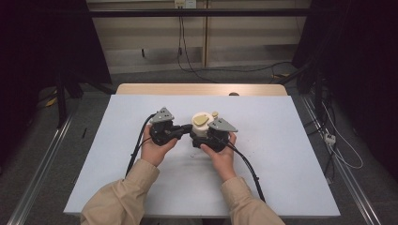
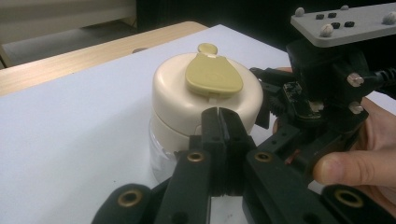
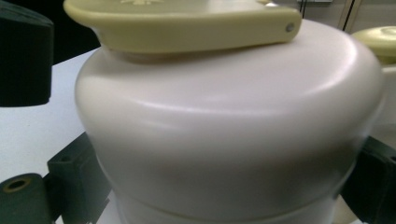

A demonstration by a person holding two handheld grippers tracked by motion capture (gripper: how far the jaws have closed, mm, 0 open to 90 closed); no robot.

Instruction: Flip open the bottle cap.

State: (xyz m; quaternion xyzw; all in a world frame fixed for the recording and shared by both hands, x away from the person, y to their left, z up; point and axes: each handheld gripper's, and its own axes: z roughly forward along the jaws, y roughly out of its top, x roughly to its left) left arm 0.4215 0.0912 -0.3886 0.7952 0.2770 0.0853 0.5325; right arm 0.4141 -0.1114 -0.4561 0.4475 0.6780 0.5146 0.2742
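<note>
Jar (image 1: pixel 202 127) with a cream lid and olive flip tab sits mid-table on the white mat (image 1: pixel 281 154), clamped by my right gripper (image 1: pixel 210 137). My left gripper (image 2: pixel 218 122), jaws clenched empty, touches the lid's side; nothing else crowds it.

The high view looks down and forward over the table (image 1: pixel 281 178); both gripper views sit low and close, sharing the jar (image 2: pixel 205 107).

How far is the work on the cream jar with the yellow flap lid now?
Done: the right hand-held gripper stands around the jar, steadying it on the table. In hand: the left hand-held gripper, jaws shut and empty, is at the cream lid's side. Left: the yellow flap lies closed.
</note>
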